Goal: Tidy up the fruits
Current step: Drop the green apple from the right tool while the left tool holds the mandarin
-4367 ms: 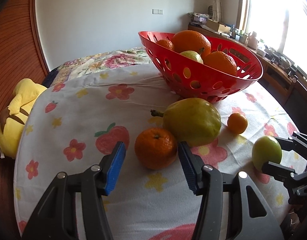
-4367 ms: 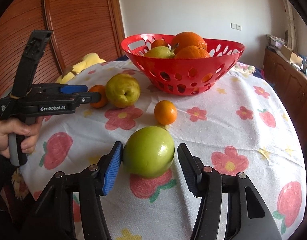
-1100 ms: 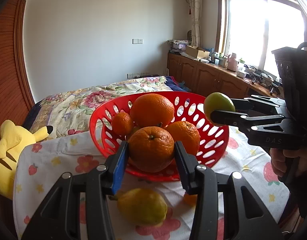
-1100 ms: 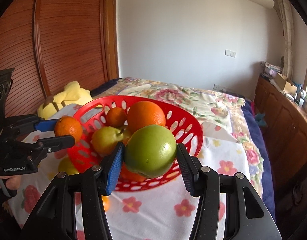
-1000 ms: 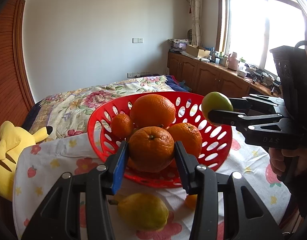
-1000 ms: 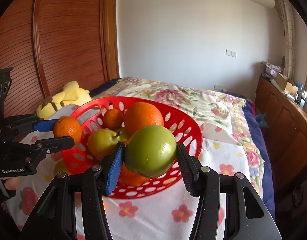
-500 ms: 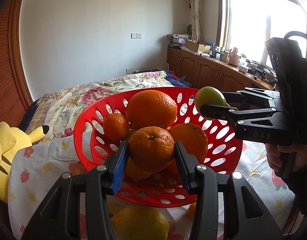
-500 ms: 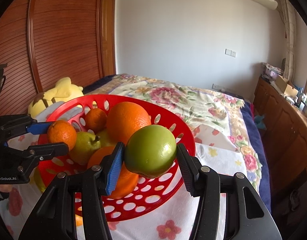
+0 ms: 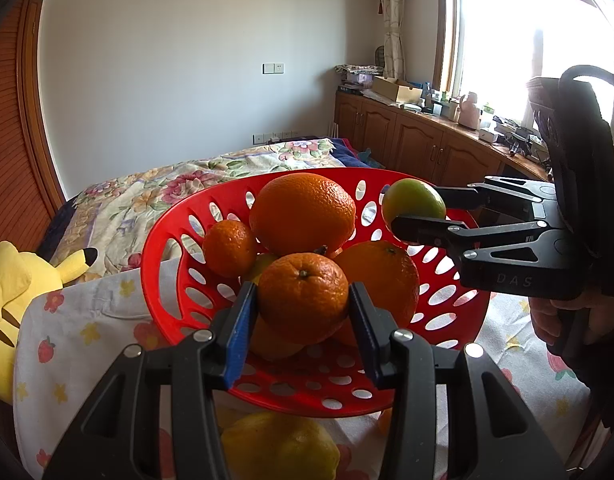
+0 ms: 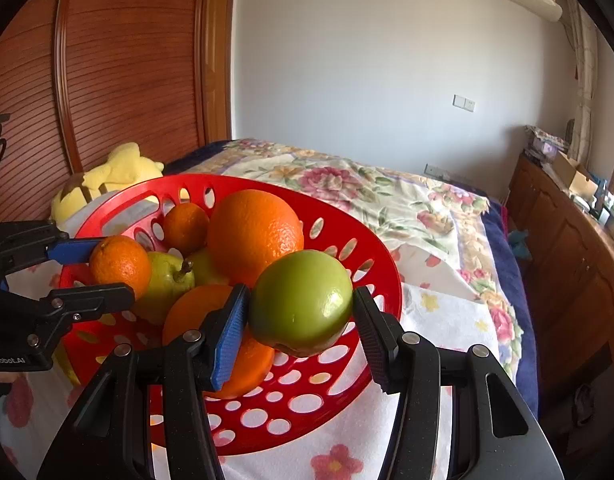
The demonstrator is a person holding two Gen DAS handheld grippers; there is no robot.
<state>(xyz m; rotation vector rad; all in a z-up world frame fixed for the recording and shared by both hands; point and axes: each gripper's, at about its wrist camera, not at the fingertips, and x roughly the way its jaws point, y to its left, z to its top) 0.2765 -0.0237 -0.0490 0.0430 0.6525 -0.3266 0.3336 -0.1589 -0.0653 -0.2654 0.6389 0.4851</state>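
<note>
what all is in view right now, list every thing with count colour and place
basket: one, red, perforated, on the table
oranges in basket: four, orange; the largest on top
pear in basket: one, yellow-green
held orange: one, over the basket
green apple: one, over the basket
pear on table: one, yellow, near side of the basket
tablecloth: one, white, floral
plush toy: one, yellow, left
left hand-held gripper: black, grips the orange
right hand-held gripper: black, grips the apple
</note>
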